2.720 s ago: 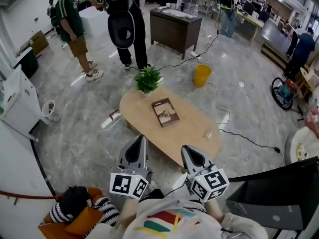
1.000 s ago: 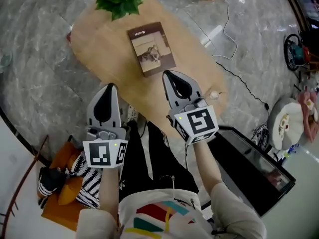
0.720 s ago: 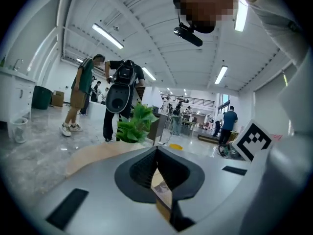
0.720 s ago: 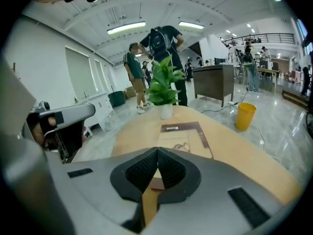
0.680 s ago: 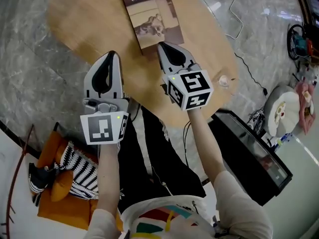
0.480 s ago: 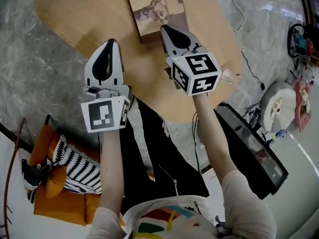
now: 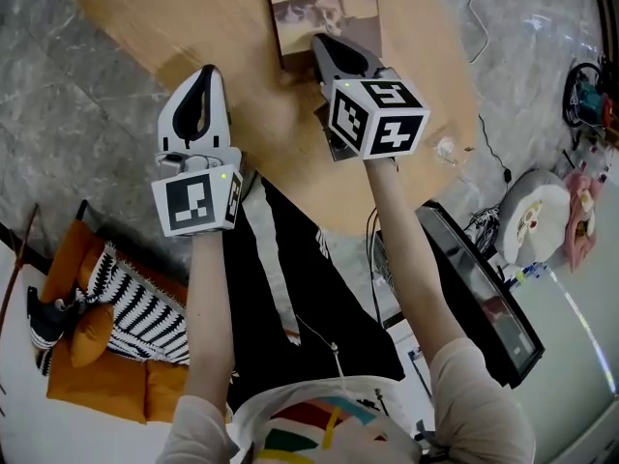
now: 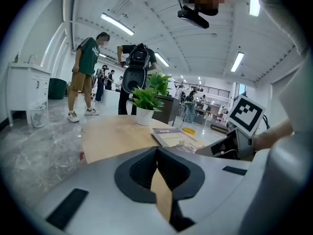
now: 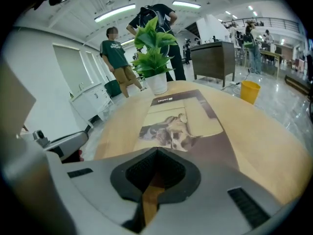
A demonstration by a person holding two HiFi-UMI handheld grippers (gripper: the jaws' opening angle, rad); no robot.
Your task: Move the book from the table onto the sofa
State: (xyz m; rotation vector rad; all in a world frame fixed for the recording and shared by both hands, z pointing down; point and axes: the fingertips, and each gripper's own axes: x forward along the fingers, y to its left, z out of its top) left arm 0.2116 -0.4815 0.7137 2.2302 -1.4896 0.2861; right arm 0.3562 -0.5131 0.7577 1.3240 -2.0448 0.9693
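Note:
The book (image 7: 324,3), brown with a dog picture on its cover, lies flat on the oval wooden table (image 7: 232,27). My right gripper (image 7: 322,44) is shut and empty, its tip over the book's near edge. In the right gripper view the book (image 9: 181,121) fills the table just beyond the shut jaws of the right gripper (image 9: 156,152). My left gripper (image 7: 206,73) is also shut and empty, above bare tabletop to the left of the book. In the left gripper view the book (image 8: 173,136) shows ahead and to the right of the left gripper (image 8: 157,148).
A potted plant (image 9: 154,53) stands at the table's far end. An orange seat with a striped cushion (image 7: 106,332) is at my lower left. A black box (image 7: 484,293) sits on the floor at right. People (image 8: 90,65) stand beyond the table, and a yellow bucket (image 9: 250,91) is far right.
Both grippers have come down toward the table, jaws still shut. The right one's tip has reached the book's near edge. The head view has closed in on the table.

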